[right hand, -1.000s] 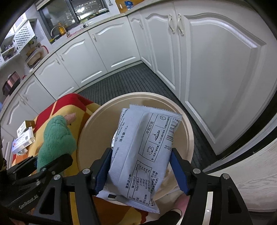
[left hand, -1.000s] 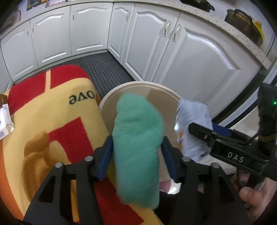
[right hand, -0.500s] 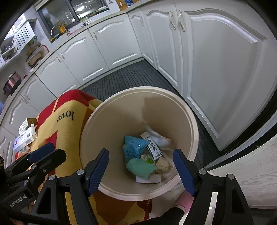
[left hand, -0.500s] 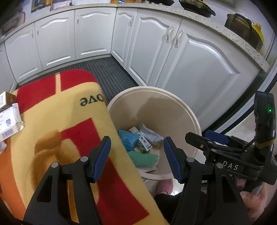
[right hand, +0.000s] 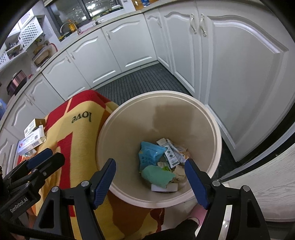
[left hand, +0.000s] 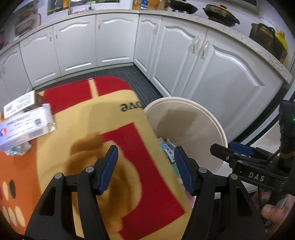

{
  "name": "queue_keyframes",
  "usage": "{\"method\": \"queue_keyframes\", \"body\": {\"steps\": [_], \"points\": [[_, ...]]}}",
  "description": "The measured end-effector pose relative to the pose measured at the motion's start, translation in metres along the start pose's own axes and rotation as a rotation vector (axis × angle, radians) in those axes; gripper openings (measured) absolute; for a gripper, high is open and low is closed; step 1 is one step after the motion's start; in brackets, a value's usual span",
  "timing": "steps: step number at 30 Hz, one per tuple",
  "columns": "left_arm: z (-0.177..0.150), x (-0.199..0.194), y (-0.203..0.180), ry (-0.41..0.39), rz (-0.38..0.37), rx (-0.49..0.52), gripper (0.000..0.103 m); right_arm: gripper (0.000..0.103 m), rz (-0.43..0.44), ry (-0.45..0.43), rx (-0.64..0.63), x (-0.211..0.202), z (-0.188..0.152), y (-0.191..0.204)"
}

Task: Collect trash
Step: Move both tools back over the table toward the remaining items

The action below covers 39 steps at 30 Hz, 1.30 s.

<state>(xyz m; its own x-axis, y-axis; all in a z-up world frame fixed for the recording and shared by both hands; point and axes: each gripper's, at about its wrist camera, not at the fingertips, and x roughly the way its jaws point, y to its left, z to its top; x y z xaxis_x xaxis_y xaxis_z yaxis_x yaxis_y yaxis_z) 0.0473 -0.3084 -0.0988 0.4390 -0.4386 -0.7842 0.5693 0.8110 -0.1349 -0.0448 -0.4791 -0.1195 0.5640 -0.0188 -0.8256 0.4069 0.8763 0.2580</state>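
I am looking down along two handheld grippers in a kitchen with white cabinets (right hand: 230, 61) and a dark ribbed floor mat (right hand: 140, 83). My right gripper (right hand: 150, 181) hangs over a round cream bin (right hand: 215, 147); its blue-padded jaws have just been opening and now stand wide apart with nothing between them. In the bottom of the bin lies the collected trash: a green cloth-like lump (right hand: 157, 176) nearest me, a blue packet (right hand: 149, 154) just beyond it, a small white-and-green box (right hand: 170, 157) to its right, crumpled wrappers and a flat white box at the near edge.

My left gripper (left hand: 145, 169) is spread open and empty too, poised over a blanket (left hand: 88, 129) in yellow, red and orange with the word "love" printed near its far edge. The blanket lies just left of the bin and overlaps its left rim in the left view. At the far left edge of the blanket sit several white cartons (left hand: 24, 127) stacked loosely together, with a crumpled scrap just beneath them. The right gripper's black frame shows at the right of the left view, with part of a hand (left hand: 274, 210) below it. Dark pots (left hand: 221, 13) stand on the counter at the far right.
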Motion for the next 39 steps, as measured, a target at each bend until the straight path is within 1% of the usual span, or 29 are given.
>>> {"method": "queue_keyframes", "body": {"steps": [5,9,12,15,19,22,25,29,30,31,33,36,39], "points": [[-0.007,-0.016,0.029,-0.004,0.033,-0.032,0.062,0.075,0.029,0.003,-0.041,-0.002,-0.001,0.026],[-0.013,-0.033,0.062,-0.02,0.071,-0.074,0.062,0.076,0.053,0.011,-0.084,0.0,-0.003,0.05],[-0.017,-0.049,0.09,-0.041,0.114,-0.104,0.062,0.076,0.074,0.02,-0.117,0.003,-0.006,0.071],[-0.017,-0.062,0.122,-0.061,0.179,-0.136,0.062,0.077,0.093,0.028,-0.143,0.006,-0.007,0.088],[-0.011,-0.078,0.175,-0.102,0.254,-0.232,0.062,0.077,0.109,0.035,-0.184,0.009,-0.008,0.111],[0.0,-0.081,0.212,-0.117,0.286,-0.308,0.062,0.077,0.115,0.039,-0.211,0.011,-0.009,0.126],[0.01,-0.075,0.243,-0.116,0.288,-0.386,0.062,0.077,0.118,0.045,-0.23,0.013,-0.01,0.137],[0.017,-0.056,0.27,-0.082,0.285,-0.473,0.062,0.077,0.115,0.05,-0.248,0.014,-0.01,0.145],[0.016,-0.052,0.272,-0.069,0.274,-0.485,0.062,0.077,0.115,0.05,-0.251,0.015,-0.01,0.147],[0.014,-0.048,0.271,-0.049,0.245,-0.491,0.062,0.077,0.115,0.051,-0.255,0.015,-0.01,0.148],[0.008,-0.043,0.259,-0.025,0.19,-0.463,0.062,0.077,0.114,0.051,-0.26,0.016,-0.009,0.151],[-0.004,-0.039,0.222,0.01,0.137,-0.331,0.062,0.077,0.111,0.05,-0.261,0.017,-0.006,0.155],[-0.016,-0.041,0.197,0.017,0.108,-0.255,0.062,0.077,0.106,0.054,-0.252,0.022,-0.002,0.156]]}}
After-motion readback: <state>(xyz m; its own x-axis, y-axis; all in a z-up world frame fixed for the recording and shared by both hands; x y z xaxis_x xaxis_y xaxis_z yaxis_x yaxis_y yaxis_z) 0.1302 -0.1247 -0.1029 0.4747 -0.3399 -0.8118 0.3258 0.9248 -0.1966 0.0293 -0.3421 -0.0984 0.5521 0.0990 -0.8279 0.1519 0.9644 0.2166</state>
